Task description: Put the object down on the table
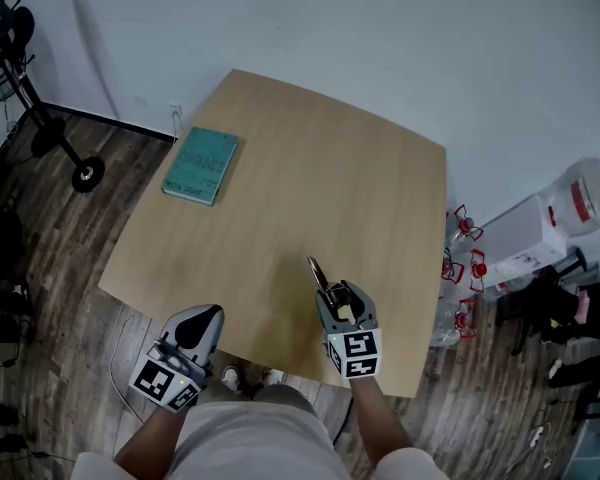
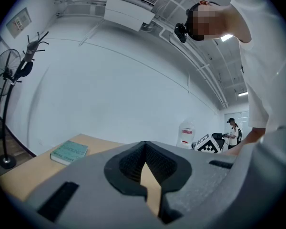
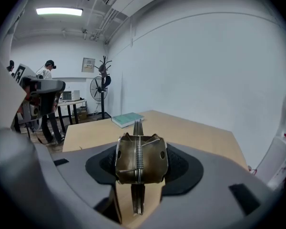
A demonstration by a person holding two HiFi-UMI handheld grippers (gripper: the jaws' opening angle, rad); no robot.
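A brass-coloured metal spring clamp (image 1: pixel 325 280) (image 3: pixel 140 157) is held over the near right part of the wooden table (image 1: pixel 310 158), its narrow blades pointing away from me. My right gripper (image 1: pixel 342 306) (image 3: pixel 140 178) is shut on the clamp's wide body, and I cannot tell whether the clamp touches the tabletop. My left gripper (image 1: pixel 202 322) (image 2: pixel 146 168) is at the table's near left edge, its jaws together with nothing between them. A teal book (image 1: pixel 201 165) (image 2: pixel 69 151) (image 3: pixel 127 119) lies flat at the far left of the table.
A standing fan (image 1: pixel 40 118) is on the wooden floor to the left. A large water bottle (image 1: pixel 592 196), a white box and red-capped bottles (image 1: pixel 466 266) crowd the floor at the table's right. People stand in the room behind.
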